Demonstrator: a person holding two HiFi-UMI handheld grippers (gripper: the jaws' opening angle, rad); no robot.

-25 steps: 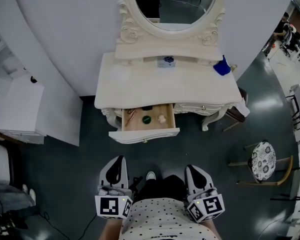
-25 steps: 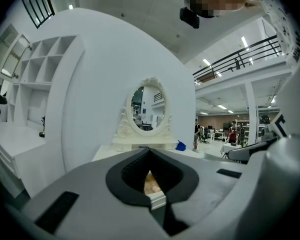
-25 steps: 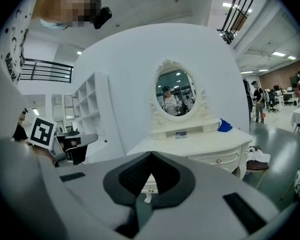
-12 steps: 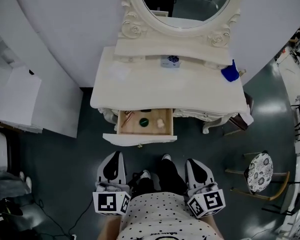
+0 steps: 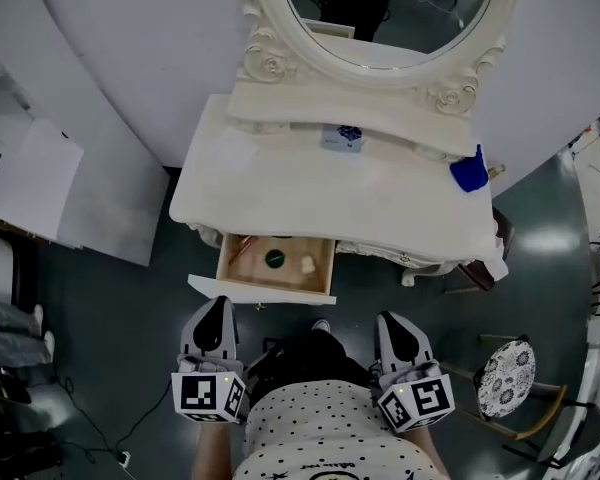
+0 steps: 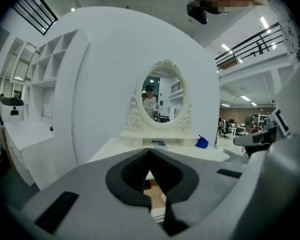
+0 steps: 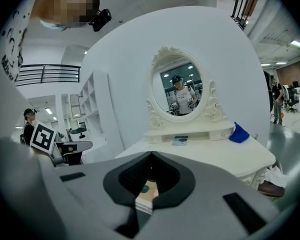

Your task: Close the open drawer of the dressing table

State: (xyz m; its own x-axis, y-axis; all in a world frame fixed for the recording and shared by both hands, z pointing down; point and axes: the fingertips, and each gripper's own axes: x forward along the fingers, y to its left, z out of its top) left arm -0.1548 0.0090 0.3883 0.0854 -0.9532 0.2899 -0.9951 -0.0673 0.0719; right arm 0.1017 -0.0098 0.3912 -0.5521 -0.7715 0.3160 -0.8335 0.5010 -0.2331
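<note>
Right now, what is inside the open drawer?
The drawer holds a dark green round thing, a small pale thing and a thin brownish stick. Its back part is hidden under the tabletop.

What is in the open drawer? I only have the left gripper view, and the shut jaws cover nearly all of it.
Observer: The head view shows the drawer holding a round dark green item, a small pale item and a thin stick-like item.
Operator: Where is the right gripper?
Observer: The right gripper, jaws shut and empty, points past the right end of the drawer's front and does not touch it.
Operator: Anything on the floor nearby?
Observer: A stool with a patterned round seat stands to the right, apart from the dressing table.
</note>
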